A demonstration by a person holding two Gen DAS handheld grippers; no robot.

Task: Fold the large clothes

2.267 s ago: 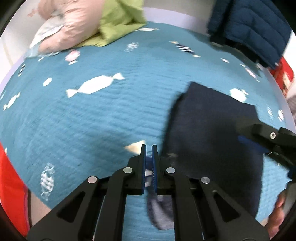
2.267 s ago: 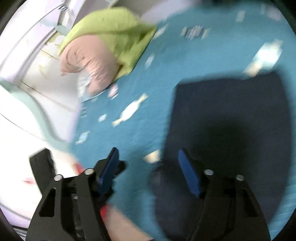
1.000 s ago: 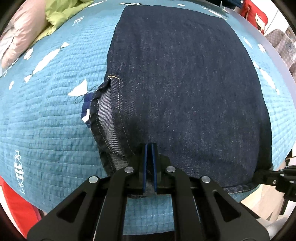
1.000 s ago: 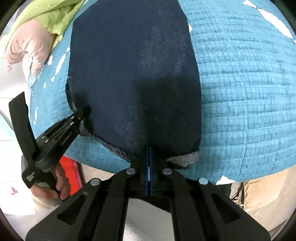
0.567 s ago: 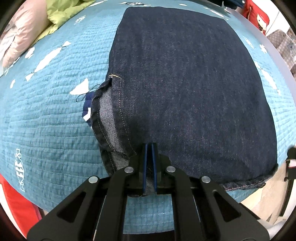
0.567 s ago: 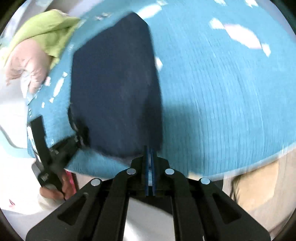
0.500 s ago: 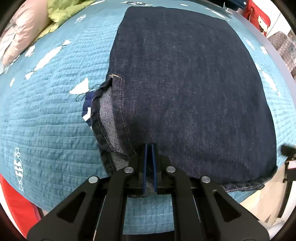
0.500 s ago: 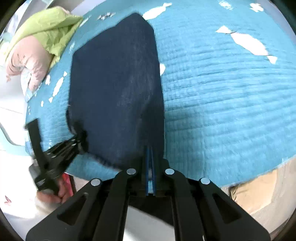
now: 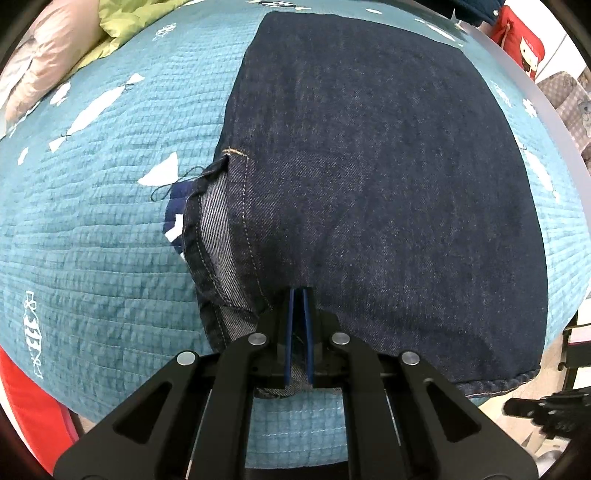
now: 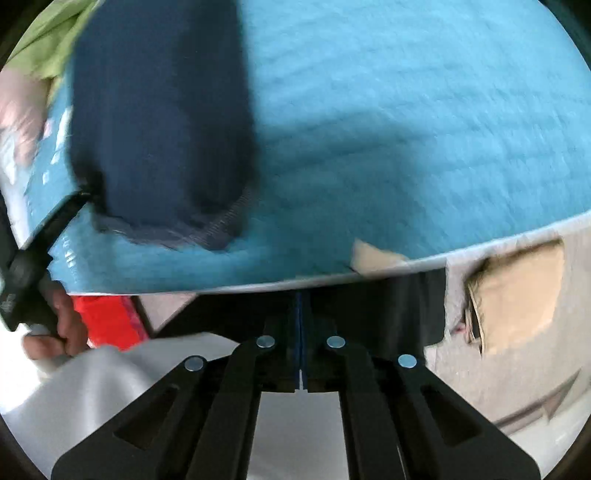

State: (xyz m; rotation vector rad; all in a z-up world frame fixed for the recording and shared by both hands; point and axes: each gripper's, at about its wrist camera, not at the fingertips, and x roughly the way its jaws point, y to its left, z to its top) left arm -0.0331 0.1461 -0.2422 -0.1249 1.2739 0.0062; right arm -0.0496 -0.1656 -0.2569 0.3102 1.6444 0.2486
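Surface: a teal quilted bedspread with white candy and bottle prints fills most of the left wrist view; its near edge curves along the bottom of the frame.
Room, left wrist view: a pink pillow and a green cloth lie at the upper left; a red item shows at the upper right and a red cloth at the lower left edge.
Room, right wrist view: the picture is blurred; the bedspread takes the upper half, a tan patch sits at the right below the bed edge, and white fabric lies at the lower left.
Jeans: the dark denim jeans, folded into a broad block, lie flat on the bedspread from the top centre down to the lower centre and right of the left wrist view; a paler inner hem is turned out at the block's left side.
Left gripper: the left gripper stands at the lower centre, jaws nearly together, pinching the near edge of the jeans.
Right gripper: the right gripper is at the lower centre of its own view, jaws fully together with nothing between them, past the bed edge; the jeans lie well apart at the upper left of that frame.
Left hand: the person's hand grips the left tool's handle at the left edge of the right wrist view.
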